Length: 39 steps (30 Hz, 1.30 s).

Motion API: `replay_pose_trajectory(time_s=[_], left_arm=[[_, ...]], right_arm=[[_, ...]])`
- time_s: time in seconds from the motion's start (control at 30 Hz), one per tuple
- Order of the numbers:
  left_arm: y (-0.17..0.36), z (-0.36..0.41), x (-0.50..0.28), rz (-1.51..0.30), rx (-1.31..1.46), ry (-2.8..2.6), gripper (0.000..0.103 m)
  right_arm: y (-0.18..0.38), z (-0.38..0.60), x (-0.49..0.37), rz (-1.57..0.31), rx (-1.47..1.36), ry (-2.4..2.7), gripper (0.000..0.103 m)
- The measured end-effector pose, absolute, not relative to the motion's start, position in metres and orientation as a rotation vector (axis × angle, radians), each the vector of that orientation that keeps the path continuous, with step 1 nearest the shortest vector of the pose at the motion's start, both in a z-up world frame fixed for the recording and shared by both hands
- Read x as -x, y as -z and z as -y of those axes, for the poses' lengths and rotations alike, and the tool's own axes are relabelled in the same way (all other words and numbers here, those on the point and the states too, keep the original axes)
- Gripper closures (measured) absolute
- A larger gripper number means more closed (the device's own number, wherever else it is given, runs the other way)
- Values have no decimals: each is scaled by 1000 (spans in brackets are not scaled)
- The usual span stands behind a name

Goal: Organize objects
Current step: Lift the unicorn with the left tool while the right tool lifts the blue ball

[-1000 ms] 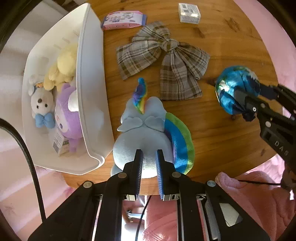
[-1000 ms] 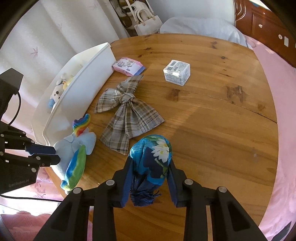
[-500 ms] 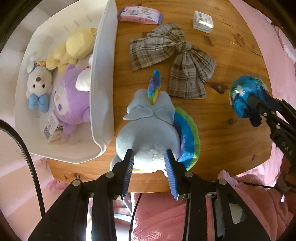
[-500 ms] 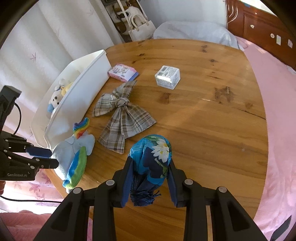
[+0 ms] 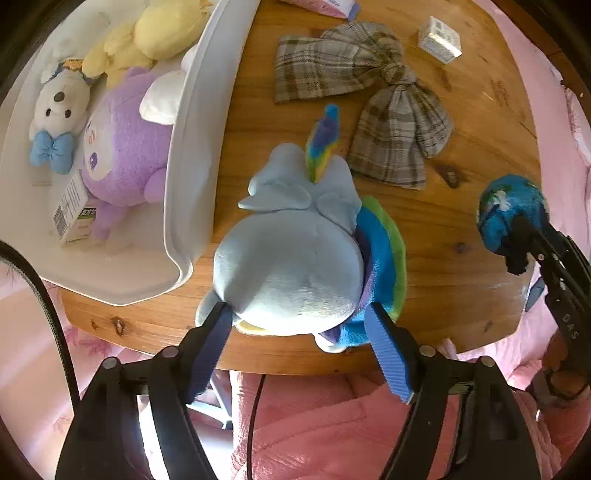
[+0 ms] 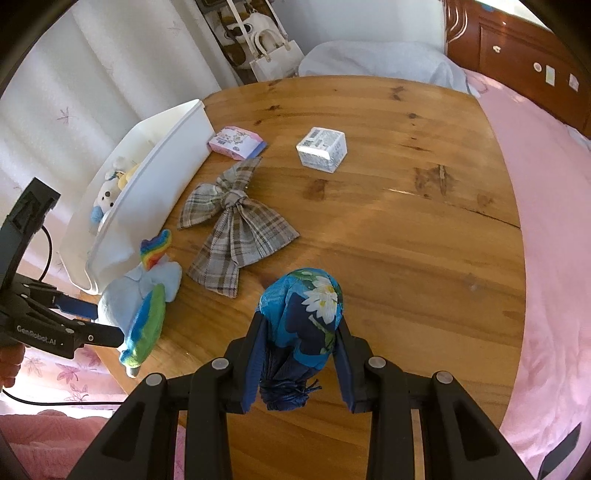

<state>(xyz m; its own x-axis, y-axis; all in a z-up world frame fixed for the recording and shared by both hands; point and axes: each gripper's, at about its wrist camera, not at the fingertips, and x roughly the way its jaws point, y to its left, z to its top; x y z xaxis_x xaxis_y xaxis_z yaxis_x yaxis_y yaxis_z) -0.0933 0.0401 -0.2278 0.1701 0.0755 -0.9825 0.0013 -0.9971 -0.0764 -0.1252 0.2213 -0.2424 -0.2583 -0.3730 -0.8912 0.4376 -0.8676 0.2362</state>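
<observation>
Left gripper (image 5: 299,325) sat low at the near edge of the round wooden table (image 6: 406,229), fingers pointing across it toward the far side. Jaws were spread wide, one blue pad at each side of the rump of the pale blue unicorn plush (image 5: 295,266); whether the pads touched the fabric could not be told.

The plush lay flat on the table at the near edge, long axis running away from the gripper, rainbow mane (image 5: 323,142) pointing to the far side, rainbow tail curled along its right flank. Its left side lay just beside the wall of the white bin (image 5: 188,155).

Right gripper (image 6: 299,332) was held above the table to the right of the plush, jaws closed firmly on a blue floral cloth bundle (image 6: 303,317), rounded end forward, gathered dark end back between the fingers.

In the bin: a purple plush (image 5: 125,147), a white bear with blue bow (image 5: 59,107), a yellow plush (image 5: 155,33) and a small carton (image 5: 74,210). Beyond the unicorn lay a plaid bow (image 6: 236,225), near it a pink packet (image 6: 236,142) by the bin's far corner, and a small white box (image 6: 323,147) well apart.
</observation>
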Motion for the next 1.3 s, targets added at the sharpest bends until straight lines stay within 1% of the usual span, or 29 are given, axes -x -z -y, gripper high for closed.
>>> replay_pose_trajectory(time_s=[0.1, 0.27, 0.43, 0.57, 0.7, 0.83, 0.97, 1.3], left_arm=[[232, -40, 95, 74, 2362, -1992, 20], [239, -38, 100, 118, 2380, -2002, 13], [246, -33, 105, 169, 2404, -2018, 9], [250, -30, 109, 211, 2413, -2026, 8], [252, -30, 111, 212, 2419, -2033, 8], [252, -31, 113, 217, 2423, -2034, 8], [250, -32, 117, 196, 2423, -2027, 12], [244, -36, 118, 70, 2385, -1938, 20]], right_arm=[[245, -223, 126, -79, -1516, 2151, 68], [243, -222, 125, -88, -1508, 2150, 69], [248, -222, 125, -98, -1536, 2135, 69], [253, -222, 126, -99, -1570, 2122, 69], [261, -220, 128, -108, -1618, 2096, 74], [261, -217, 129, -108, -1627, 2090, 76], [261, -213, 128, -118, -1630, 2089, 77], [258, -197, 123, -156, -1645, 2112, 78]])
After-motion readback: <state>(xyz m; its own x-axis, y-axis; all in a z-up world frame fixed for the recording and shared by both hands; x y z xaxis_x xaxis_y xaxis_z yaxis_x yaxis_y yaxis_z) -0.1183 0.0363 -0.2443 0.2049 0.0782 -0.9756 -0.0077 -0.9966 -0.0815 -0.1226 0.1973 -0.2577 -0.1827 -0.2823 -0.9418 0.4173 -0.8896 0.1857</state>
